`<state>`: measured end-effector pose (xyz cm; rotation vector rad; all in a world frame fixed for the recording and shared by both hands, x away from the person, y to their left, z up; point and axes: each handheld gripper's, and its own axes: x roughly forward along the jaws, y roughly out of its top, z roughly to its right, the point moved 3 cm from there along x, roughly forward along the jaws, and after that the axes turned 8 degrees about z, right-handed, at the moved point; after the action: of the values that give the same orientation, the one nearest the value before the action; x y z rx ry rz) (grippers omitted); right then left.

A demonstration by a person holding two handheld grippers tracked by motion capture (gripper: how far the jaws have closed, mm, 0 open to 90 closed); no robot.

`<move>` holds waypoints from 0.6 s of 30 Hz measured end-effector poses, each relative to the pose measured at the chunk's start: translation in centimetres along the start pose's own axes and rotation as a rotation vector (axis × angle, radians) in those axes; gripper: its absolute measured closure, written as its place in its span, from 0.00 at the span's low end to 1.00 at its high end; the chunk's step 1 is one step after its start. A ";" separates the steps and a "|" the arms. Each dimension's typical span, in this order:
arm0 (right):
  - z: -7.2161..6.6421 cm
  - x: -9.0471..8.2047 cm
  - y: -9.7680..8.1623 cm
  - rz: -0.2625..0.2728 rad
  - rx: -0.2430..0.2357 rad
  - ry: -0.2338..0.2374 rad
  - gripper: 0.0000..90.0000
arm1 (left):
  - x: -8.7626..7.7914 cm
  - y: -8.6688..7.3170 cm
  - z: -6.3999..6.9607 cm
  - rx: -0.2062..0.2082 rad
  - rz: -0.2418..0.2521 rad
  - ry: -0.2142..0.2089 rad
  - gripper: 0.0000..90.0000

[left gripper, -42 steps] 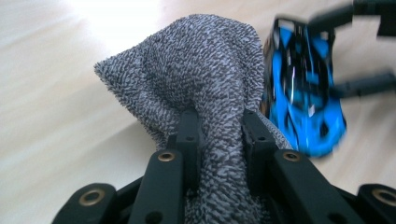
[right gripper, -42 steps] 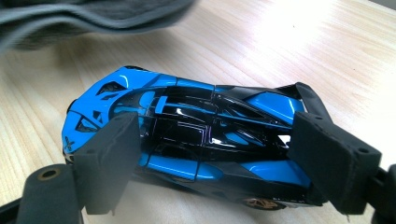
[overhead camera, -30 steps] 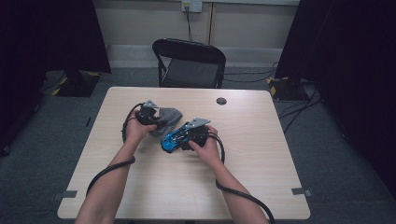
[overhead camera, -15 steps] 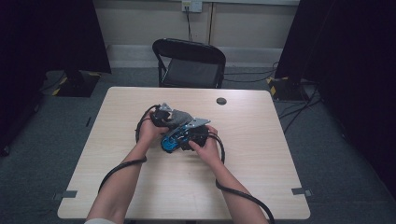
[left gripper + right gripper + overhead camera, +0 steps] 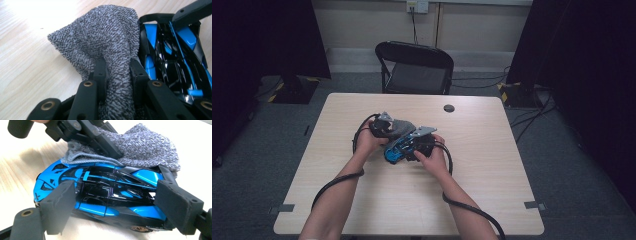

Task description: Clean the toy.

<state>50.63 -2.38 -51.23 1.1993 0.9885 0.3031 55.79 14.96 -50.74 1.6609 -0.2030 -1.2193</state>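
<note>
A glossy blue and black toy car (image 5: 105, 185) lies lengthwise between the padded jaws of my right gripper (image 5: 117, 202), which is shut on its nose and tail. From above, the car (image 5: 396, 150) sits just over the table's middle, with the right gripper (image 5: 404, 147) to its right. My left gripper (image 5: 117, 67) is shut on a bunched grey knitted cloth (image 5: 100, 37), and its jaws have just closed a little tighter on it. That cloth (image 5: 147, 147) rests against the car's far side and roof. The left gripper (image 5: 394, 130) comes in from the car's upper left.
The pale wooden table (image 5: 492, 190) has a small black round disc (image 5: 449, 108) near its far edge. A black folding chair (image 5: 417, 65) stands behind the table. Cables trail from both grippers along the forearms toward the near edge.
The left hand has carried the cloth rightward until it lies against the car. The right hand and the car have stayed put.
</note>
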 end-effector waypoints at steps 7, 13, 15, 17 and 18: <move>-0.1 0.0 0.0 -0.001 -0.001 0.001 0.18 | -0.9 -0.7 0.0 -0.005 0.004 -0.001 0.80; -0.2 0.0 0.0 -0.002 0.000 0.004 0.18 | -1.8 -1.3 0.0 -0.016 0.001 -0.001 0.80; -0.2 0.0 0.0 -0.002 0.000 0.005 0.18 | -2.1 -1.5 0.1 -0.016 0.003 0.004 0.80; -0.2 0.0 0.0 0.000 0.000 0.004 0.18 | -2.4 -1.8 0.1 -0.018 0.003 0.009 0.80; -0.2 0.0 0.0 0.000 0.000 0.004 0.18 | -2.4 -1.8 0.1 -0.018 0.003 0.009 0.80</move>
<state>50.48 -2.20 -51.23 1.1990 0.9920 0.3056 53.88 17.27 -50.64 1.6496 -0.1889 -1.2080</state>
